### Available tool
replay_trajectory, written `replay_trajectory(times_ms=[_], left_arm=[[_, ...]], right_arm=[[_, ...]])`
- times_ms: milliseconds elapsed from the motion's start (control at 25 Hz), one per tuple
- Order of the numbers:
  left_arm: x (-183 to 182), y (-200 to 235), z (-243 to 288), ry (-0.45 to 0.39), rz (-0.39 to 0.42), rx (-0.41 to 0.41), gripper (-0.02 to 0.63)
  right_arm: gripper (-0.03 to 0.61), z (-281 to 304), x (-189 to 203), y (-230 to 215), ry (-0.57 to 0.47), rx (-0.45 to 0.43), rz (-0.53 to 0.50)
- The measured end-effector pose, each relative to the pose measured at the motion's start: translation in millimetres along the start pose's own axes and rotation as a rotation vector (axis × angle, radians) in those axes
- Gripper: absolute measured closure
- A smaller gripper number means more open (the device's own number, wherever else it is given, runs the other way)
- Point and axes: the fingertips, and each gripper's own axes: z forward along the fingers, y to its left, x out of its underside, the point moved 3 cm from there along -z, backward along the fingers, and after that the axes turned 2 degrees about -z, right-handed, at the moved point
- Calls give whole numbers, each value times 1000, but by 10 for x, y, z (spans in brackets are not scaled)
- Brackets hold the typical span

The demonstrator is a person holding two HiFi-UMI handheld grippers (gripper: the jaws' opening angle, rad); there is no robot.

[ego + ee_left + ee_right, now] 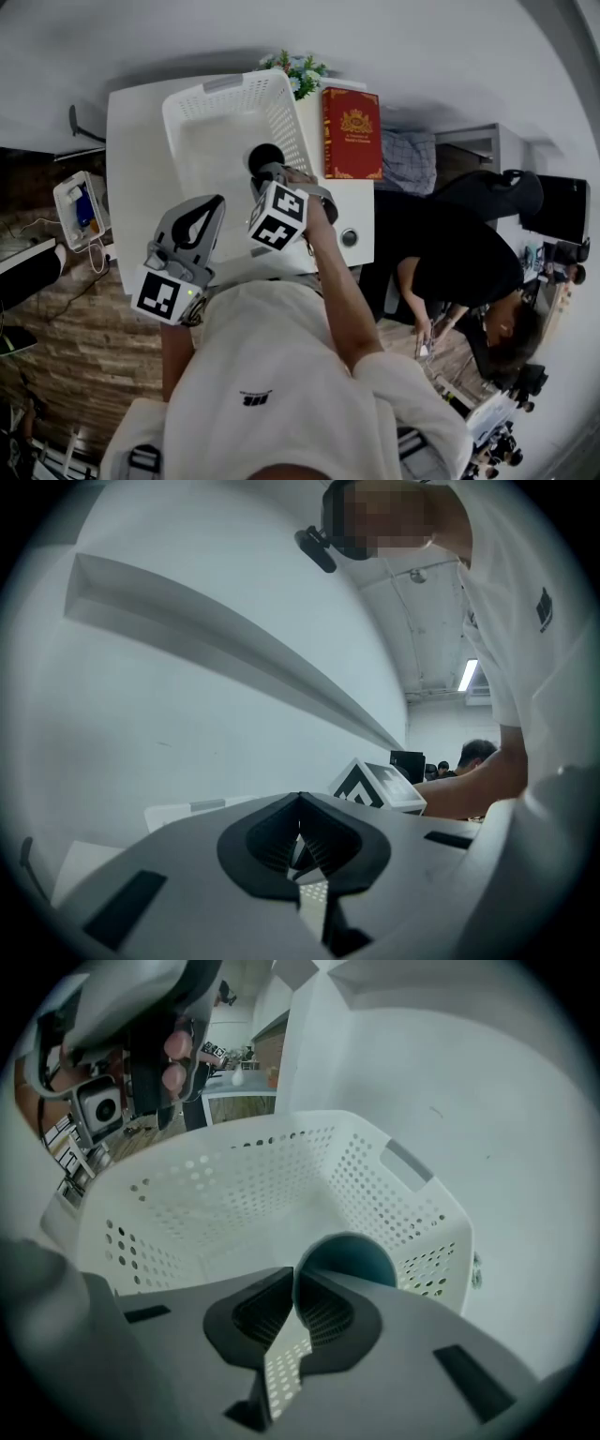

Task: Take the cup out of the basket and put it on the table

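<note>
A dark cup (pixel 265 156) with a teal inside (pixel 349 1256) sits in the near right part of the white perforated basket (pixel 202 101). My right gripper (pixel 269 174) reaches down into the basket (pixel 234 1185), and its jaws (pixel 294 1275) are closed over the cup's near rim. The left gripper (pixel 210 208) hangs over the table's front edge near the basket's corner, apart from the cup. In the left gripper view its jaws (pixel 300 804) are closed on nothing and point up at a white wall.
The basket stands on a white table (pixel 131 169). To its right lie a red book (pixel 352 131) and a small round object (pixel 349 237); flowers (pixel 298 70) stand behind. A person in black (pixel 459 253) bends at the right. A small bin (pixel 80 206) stands to the left.
</note>
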Motion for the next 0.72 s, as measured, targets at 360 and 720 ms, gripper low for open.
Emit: replay_trajectory(times_ms=[360,720], left_arm=[[28,-87,50,14,4,-6,603],[29,-184,72,23,18,-7,603]], right_arm=[[548,-323,-42,24,-44,5,1],[548,-636,-78,51,-91,27,-14]])
